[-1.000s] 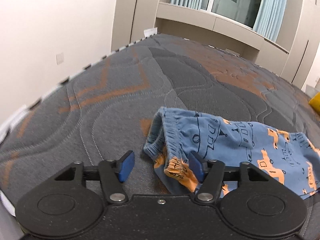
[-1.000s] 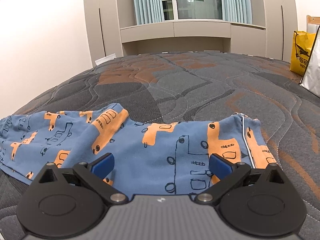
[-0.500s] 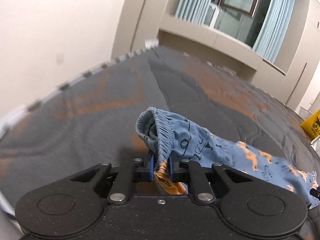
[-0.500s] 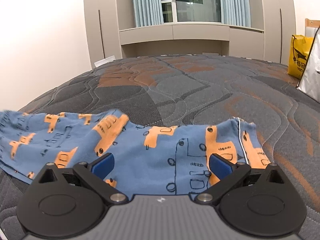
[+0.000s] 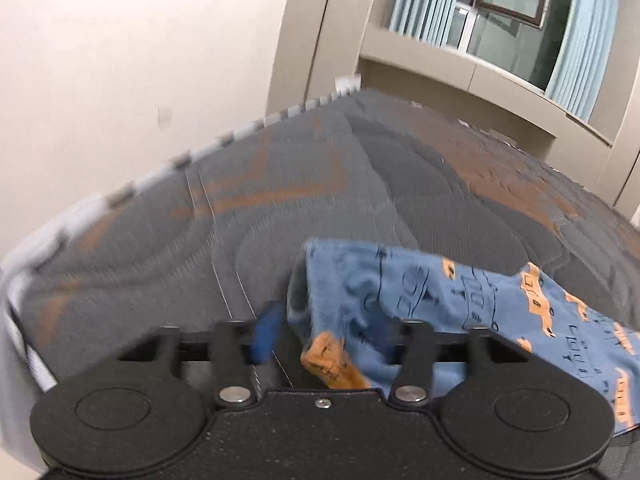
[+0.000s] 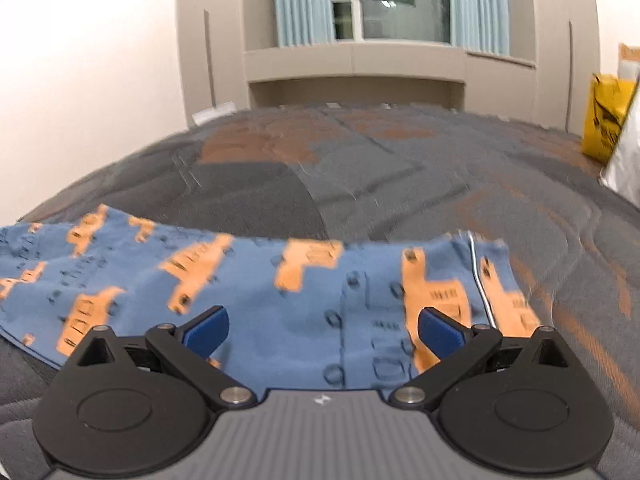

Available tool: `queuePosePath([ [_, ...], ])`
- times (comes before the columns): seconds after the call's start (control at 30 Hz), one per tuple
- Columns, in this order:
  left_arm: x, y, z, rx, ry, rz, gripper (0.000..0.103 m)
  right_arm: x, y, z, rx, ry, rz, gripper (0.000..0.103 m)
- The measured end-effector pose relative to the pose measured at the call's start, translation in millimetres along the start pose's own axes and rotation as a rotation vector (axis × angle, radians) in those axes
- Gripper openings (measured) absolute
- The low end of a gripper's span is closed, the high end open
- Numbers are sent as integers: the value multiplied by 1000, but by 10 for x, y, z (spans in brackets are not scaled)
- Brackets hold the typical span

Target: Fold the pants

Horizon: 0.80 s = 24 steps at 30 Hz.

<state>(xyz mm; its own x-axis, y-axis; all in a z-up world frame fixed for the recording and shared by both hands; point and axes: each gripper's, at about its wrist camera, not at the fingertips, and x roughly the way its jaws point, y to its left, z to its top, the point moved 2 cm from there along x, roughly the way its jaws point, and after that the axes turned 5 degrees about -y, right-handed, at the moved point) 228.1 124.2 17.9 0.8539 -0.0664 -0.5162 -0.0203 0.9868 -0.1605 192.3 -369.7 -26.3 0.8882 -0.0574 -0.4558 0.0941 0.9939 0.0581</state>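
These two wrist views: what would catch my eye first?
The blue pants printed with orange trucks, lying across the grey and orange quilted mattress. In the left view their waistband end sits between the blue pads of the left tool, whose jaws are opening. A yellow bag stands far right.

Pants [image 6: 256, 292] flat on the bed [image 6: 400, 184], bag [image 6: 604, 120] beyond its right edge
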Motion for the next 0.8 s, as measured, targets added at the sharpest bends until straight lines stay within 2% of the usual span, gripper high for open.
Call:
queuePosePath([
  [0.07,-134,-192,52,69,-60,28,69,-33,101,76,-33,-22,43,103],
  [0.13,-226,-383,134,126,-109,7,77,-11,231,131,-75,-21,88,103],
  [0.2,-252,-614,197,160,-131,-46,90,54,365,149,-116,-13,114,103],
  [0.23,-236,-737,210,175,-132,-85,91,91,425,138,-135,1,124,103],
  [0.3,-151,-1000,182,192,-105,-164,91,178,511,76,-182,48,125,103],
  [0.4,32,-1369,20,244,-31,-282,91,209,560,-53,-276,98,32,103],
  [0.53,198,-1551,-244,314,39,-337,91,39,351,-35,-268,100,5,103],
  [0.6,256,-1529,-341,312,70,-336,98,-18,275,98,-242,99,12,103],
  [0.7,343,-1388,-430,316,107,-308,99,27,302,440,-185,72,111,103],
  [0.77,366,-1249,-495,336,117,-261,99,184,469,668,-162,65,226,103],
  [0.8,354,-1165,-514,344,94,-251,99,291,581,749,-166,71,284,103],
])
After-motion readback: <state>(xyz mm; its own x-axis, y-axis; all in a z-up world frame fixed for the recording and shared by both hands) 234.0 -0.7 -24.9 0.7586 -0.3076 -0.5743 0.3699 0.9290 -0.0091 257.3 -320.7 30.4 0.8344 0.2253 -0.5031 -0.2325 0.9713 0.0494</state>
